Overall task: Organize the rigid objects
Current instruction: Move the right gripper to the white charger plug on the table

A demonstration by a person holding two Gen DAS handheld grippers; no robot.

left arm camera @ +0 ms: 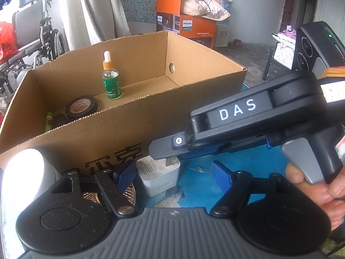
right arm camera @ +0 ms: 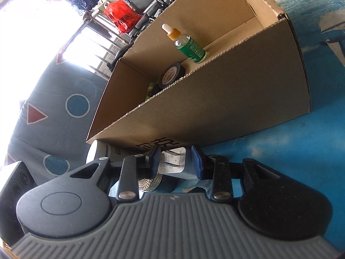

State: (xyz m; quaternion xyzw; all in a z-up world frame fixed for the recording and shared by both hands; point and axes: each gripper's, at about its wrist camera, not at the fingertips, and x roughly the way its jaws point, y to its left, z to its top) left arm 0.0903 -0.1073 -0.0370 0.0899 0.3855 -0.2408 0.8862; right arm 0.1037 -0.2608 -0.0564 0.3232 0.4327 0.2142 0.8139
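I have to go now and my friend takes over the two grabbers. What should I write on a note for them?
Right gripper: its pads sit either side of the white charger plug on the blue table; a gap shows on one side, so no firm grip yet.
Left gripper: open and empty, low over the table by the same plug.
Done: the green dropper bottle stands in the cardboard box, with the black tape roll and a small green tube.
Left: grip the plug and put it in the box, then the round metal mesh piece lying beside it.
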